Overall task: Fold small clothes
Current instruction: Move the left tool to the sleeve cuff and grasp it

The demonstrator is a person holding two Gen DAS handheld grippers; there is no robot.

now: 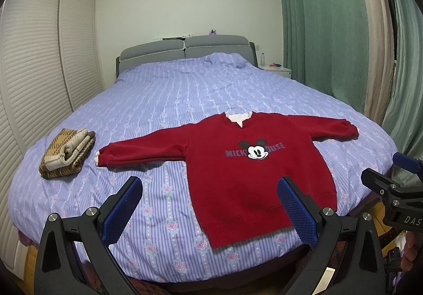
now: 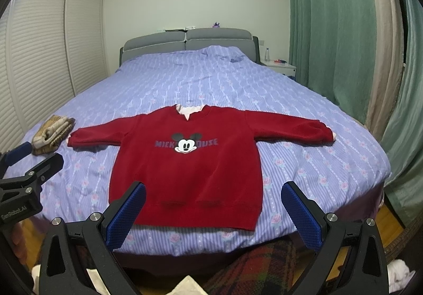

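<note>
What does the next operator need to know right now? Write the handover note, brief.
Left gripper: open, holding nothing, poised over the near edge of the bed.
Right gripper: open, holding nothing, poised over the sweatshirt's hem.
Red sweatshirt: spread flat, face up, both sleeves out to the sides, collar toward the headboard, hem at the near edge.
Brown plaid garment: already folded, lying beside the sweatshirt's left sleeve end.
Done: one piece folded, sweatshirt laid out.
Left: fold the sweatshirt; no fold made yet.

Bed (image 1: 211, 89), green curtains (image 1: 325, 17), nightstand (image 1: 277, 70)
</note>
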